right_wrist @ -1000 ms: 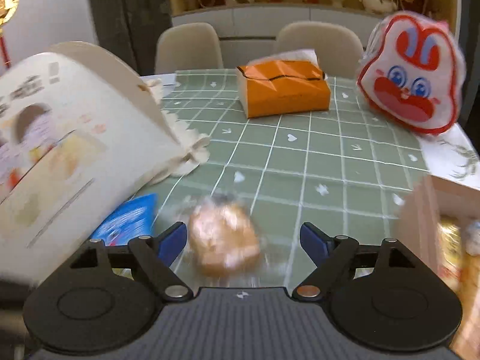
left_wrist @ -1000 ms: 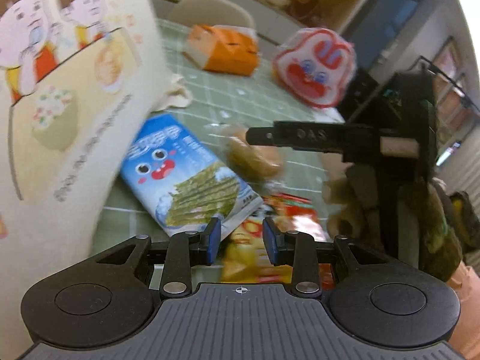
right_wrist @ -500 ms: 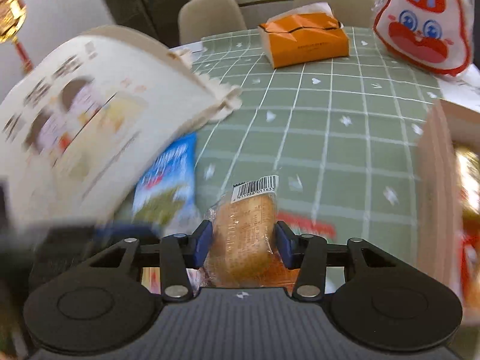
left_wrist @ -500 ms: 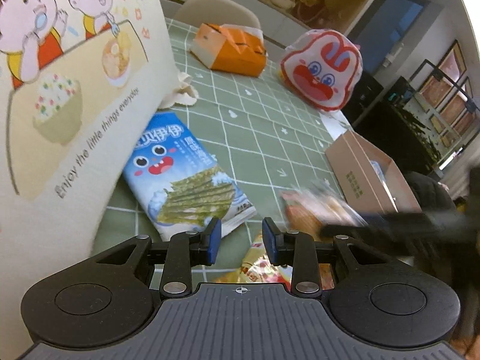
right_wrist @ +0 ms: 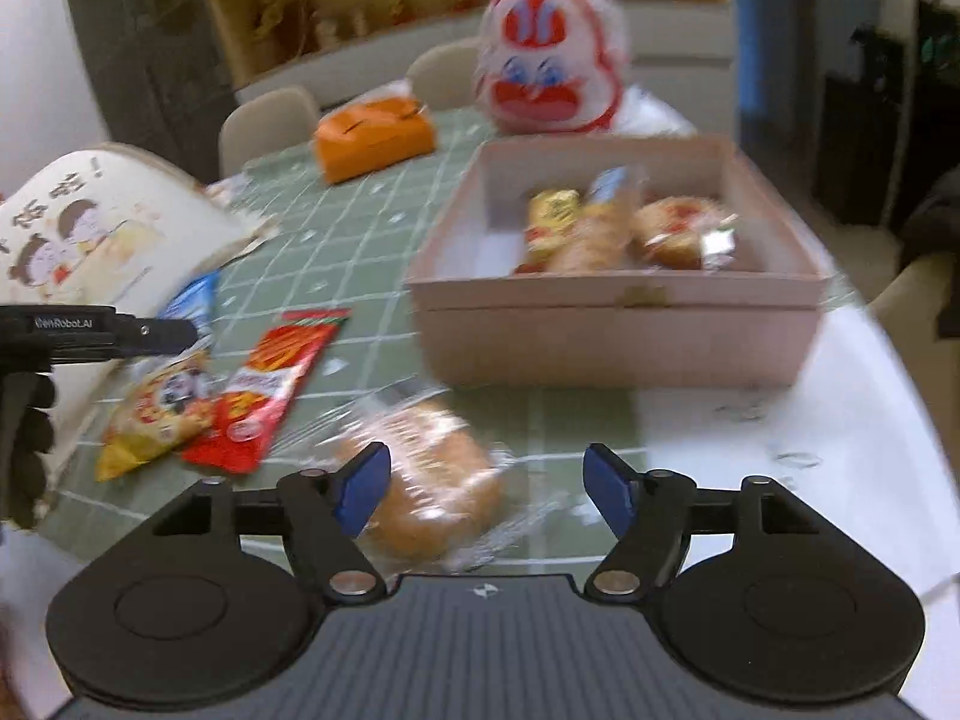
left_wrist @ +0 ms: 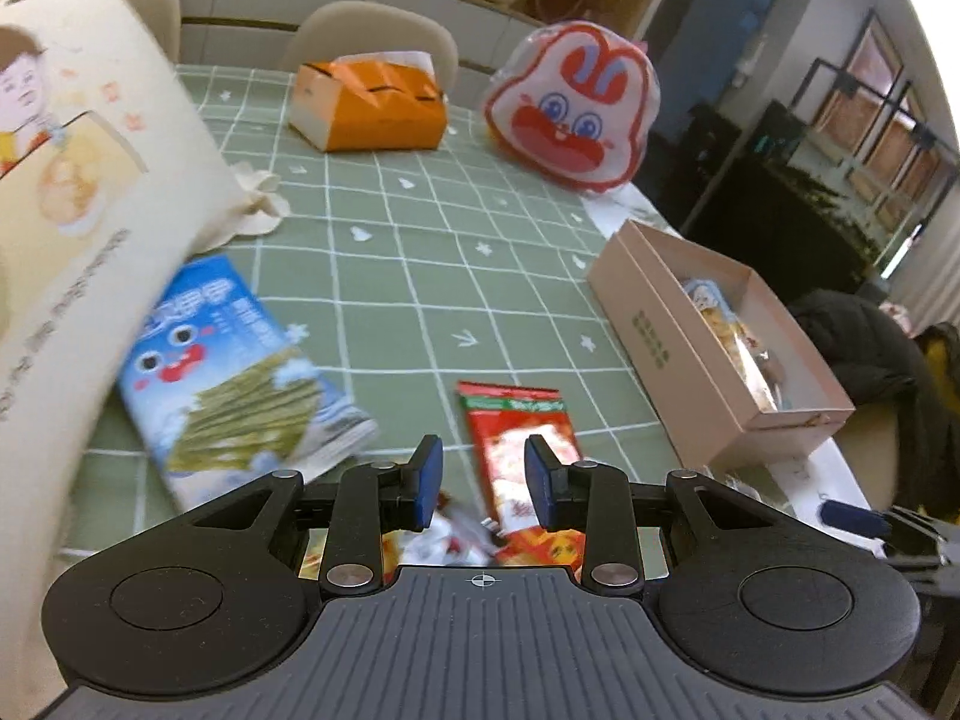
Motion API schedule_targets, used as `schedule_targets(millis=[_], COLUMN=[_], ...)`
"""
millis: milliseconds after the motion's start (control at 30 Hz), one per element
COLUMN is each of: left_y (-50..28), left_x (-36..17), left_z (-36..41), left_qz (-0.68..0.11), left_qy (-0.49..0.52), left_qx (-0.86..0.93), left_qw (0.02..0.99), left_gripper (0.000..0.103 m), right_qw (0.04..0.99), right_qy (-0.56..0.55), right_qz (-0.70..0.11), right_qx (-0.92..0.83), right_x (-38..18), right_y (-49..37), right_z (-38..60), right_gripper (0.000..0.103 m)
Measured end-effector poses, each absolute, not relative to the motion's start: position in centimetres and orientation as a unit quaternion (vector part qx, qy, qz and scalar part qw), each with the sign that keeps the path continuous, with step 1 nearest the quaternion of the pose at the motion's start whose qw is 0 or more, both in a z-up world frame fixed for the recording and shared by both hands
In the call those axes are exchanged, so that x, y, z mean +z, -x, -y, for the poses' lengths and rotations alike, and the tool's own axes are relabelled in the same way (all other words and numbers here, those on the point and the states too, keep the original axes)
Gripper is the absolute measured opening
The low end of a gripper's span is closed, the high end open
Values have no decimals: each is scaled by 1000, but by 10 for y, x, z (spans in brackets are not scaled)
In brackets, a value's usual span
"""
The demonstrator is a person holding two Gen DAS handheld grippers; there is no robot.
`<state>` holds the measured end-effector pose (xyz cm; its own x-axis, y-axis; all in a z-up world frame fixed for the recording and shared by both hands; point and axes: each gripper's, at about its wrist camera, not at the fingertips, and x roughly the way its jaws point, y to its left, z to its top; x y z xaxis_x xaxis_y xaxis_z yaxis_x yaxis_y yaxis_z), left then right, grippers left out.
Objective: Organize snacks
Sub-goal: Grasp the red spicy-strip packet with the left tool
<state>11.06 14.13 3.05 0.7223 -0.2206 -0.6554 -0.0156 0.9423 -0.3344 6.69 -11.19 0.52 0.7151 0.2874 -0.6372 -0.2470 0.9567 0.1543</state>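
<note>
Wrapped bun (right_wrist: 432,498) motion-blurred, yellow snack packet (left_wrist: 414,543) mostly hidden behind jaws, cartoon tote bag (left_wrist: 78,228) cut off left.

Indoor light, warm-ish, fairly even; no hard shadows on the green tablecloth (left_wrist: 420,276). Left wrist view: mostly sharp far/centre, but the cream bag (left_wrist: 72,228) near left is motion-smeared, seaweed pack (left_wrist: 228,384) soft. Dark room at far right, window panes (left_wrist: 870,120) bright. Right wrist view: motion blur across whole frame, wrapped bread (right_wrist: 432,492) and pink box (right_wrist: 612,324) smeared, glare off bare white tabletop near right. Both: strong fisheye bend, black vignette corners.
</note>
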Motion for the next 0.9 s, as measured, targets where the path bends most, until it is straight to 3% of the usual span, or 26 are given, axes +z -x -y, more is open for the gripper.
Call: schedule_targets(millis=[67, 333, 900], left_y=[-121, -155, -56], left_x=[29, 10, 25], left_z=[-132, -99, -15], left_qz=[-377, -422, -422], left_qy=[149, 106, -104], left_qx=[-37, -27, -144], left_qw=[913, 900, 889], left_gripper=[34, 36, 37], right_qw=[941, 966, 948], right_qy=[-13, -17, -137], right_qz=[-315, -238, -272], right_qx=[121, 96, 98], right_x=[0, -12, -20], right_y=[-58, -37, -49], right_z=[116, 132, 168], right_gripper=[81, 84, 86])
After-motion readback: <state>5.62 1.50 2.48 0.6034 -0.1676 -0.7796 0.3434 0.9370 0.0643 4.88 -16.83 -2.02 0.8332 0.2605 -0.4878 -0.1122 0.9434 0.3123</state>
